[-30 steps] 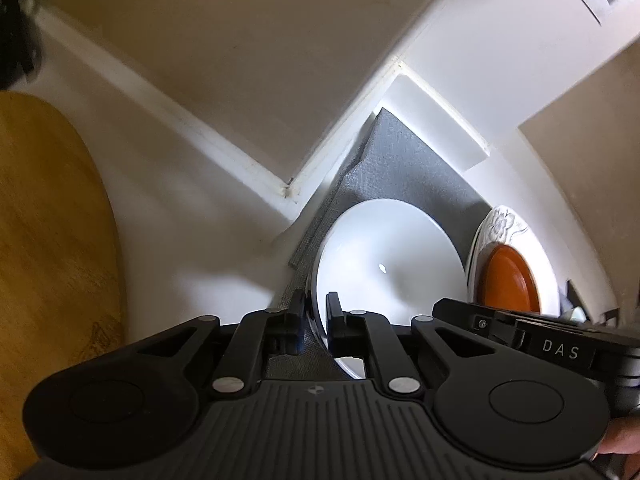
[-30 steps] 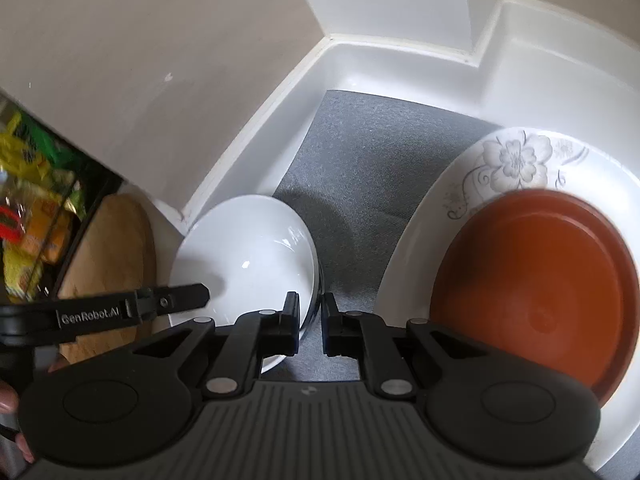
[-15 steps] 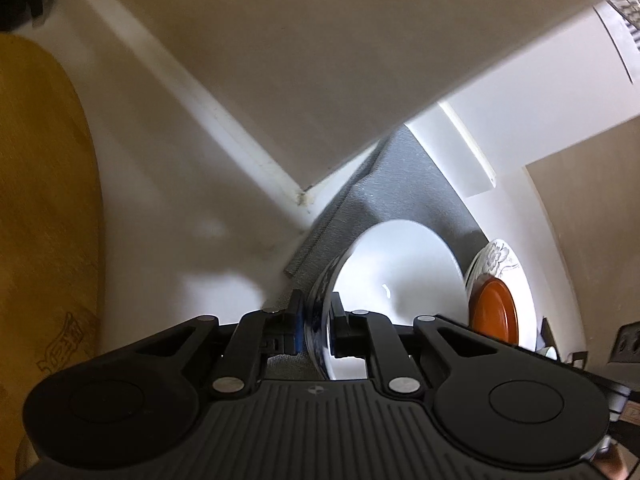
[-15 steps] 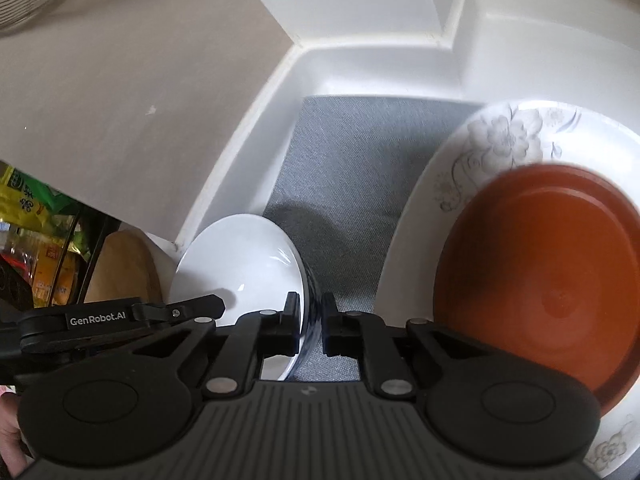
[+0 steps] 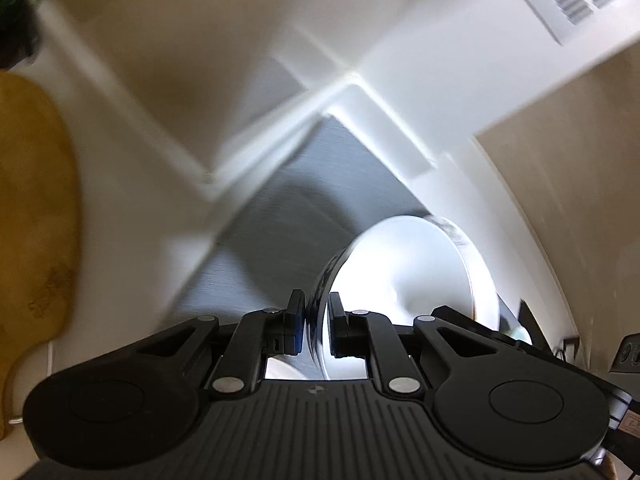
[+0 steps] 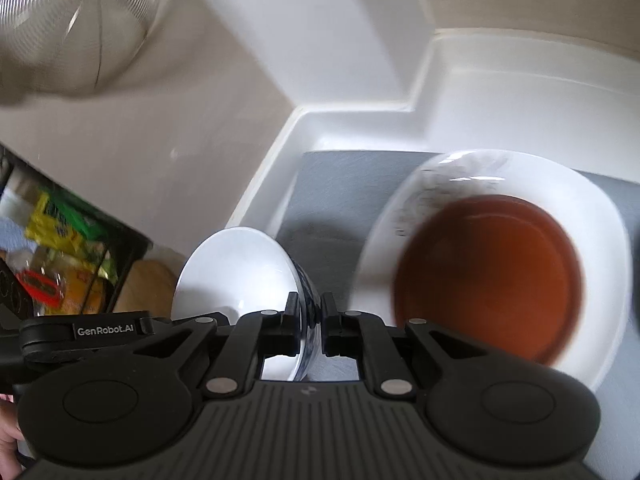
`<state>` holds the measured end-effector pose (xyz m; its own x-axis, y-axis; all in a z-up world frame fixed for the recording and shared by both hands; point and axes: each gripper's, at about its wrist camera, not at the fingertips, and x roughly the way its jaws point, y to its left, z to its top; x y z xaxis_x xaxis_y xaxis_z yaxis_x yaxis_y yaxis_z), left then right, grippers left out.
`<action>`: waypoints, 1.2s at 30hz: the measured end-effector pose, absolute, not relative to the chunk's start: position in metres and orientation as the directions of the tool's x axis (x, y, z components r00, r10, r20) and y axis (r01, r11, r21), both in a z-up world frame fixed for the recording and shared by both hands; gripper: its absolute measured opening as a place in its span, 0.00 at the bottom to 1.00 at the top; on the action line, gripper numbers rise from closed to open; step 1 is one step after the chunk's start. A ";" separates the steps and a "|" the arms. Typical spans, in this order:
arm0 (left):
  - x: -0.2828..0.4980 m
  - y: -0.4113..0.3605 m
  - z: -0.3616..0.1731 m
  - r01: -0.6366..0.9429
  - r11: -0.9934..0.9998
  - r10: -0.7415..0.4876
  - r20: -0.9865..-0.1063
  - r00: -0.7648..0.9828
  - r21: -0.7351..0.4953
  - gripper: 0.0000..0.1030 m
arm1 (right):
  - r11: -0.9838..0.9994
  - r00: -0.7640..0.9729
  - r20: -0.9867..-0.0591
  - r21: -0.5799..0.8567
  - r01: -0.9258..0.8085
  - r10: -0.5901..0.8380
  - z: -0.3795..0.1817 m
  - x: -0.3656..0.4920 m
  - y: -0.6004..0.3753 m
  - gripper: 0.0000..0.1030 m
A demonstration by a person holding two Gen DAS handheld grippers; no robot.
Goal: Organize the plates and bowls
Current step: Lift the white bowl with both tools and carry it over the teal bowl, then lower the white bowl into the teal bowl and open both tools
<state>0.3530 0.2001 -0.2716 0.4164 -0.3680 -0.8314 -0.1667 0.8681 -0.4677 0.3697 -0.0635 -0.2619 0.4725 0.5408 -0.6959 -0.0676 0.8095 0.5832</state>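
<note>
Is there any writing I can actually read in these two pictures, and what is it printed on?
"GenRobot.AI": white letters on the black bar of the other handheld tool, seen in the right wrist view.
Yellow and green packets: print too blurred to read.
Wooden board: a dark mark near its edge, blurred, unreadable.
No other legible text.

White cabinet walls meet in a stepped corner above a grey mat. A beige panel slants at the left. A wooden board lies beside it, and a wire mesh dome hangs overhead. Bright daylight washes the white surfaces.
</note>
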 end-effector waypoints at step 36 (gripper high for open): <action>0.408 -0.141 -0.272 0.356 0.894 -0.312 -0.948 0.064 -0.271 0.12 | 0.711 0.644 -0.724 0.588 0.387 0.248 -0.307 0.273 -0.341 0.08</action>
<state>0.4085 -0.1413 -0.2721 0.0645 -0.3124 -0.9477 0.3561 0.8944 -0.2706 0.2732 -0.3406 -0.3071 0.6439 0.2482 -0.7238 0.3866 0.7108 0.5876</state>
